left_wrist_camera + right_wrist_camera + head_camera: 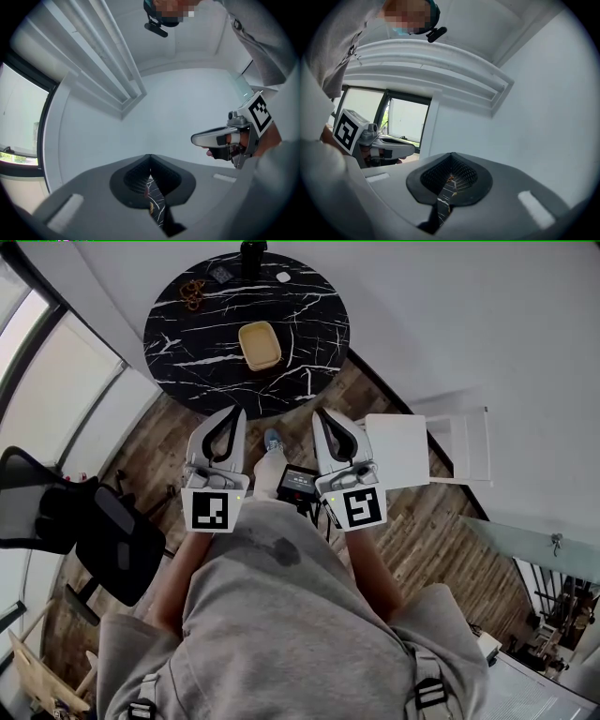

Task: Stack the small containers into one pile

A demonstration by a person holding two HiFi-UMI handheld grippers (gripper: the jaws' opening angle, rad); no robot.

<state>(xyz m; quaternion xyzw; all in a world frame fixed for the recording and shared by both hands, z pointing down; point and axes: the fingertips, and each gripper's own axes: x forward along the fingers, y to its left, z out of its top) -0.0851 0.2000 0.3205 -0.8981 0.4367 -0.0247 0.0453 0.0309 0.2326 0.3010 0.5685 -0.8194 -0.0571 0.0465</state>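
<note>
Left claw (232, 416) and right claw (322, 416) clenched, empty; yellow container (260, 345) on table (314, 296); screen (298, 480) writing perhaps digits.

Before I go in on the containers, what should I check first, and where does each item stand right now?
1. Load in left gripper: ok, jaws together with nothing between them.
2. Load in right gripper: ok, jaws together, nothing held.
3. Jaws ready for a grasp: not ok, both are shut.
4. Target located: ok, a yellow container sits near the middle of the round black marble table.
5. Count of containers to stack: cannot tell; it could be one or a nested pile.
6. Grippers at the target: not ok, both tips show well apart from it, by the table's near edge.
</note>
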